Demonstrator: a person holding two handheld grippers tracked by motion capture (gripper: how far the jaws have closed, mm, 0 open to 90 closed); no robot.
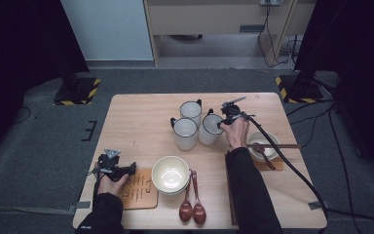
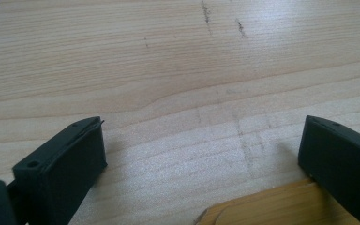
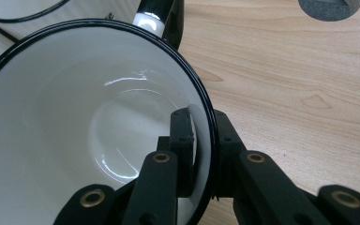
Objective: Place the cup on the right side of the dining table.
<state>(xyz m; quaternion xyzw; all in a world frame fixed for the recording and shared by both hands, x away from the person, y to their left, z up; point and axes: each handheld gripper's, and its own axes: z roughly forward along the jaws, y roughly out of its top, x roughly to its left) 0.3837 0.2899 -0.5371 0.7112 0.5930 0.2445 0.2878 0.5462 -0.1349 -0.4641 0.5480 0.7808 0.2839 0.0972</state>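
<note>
Now your right tool (image 3: 201, 154) is clamped on the rim of the white mug (image 3: 75, 131), one jaw inside the wall and one outside. That mug (image 1: 211, 128) stands on the worktop (image 1: 136, 117), touching a second mug (image 1: 185, 133), with a third (image 1: 191, 111) just behind. Your left tool (image 2: 201, 154) rests near the worktop's front left, jaws apart over bare wood, beside the wooden board (image 1: 139, 190).

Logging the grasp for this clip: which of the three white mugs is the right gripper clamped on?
The rightmost white enamel mug with black rim: the right gripper pinches its wall, one finger inside. The other two stand untouched.
</note>
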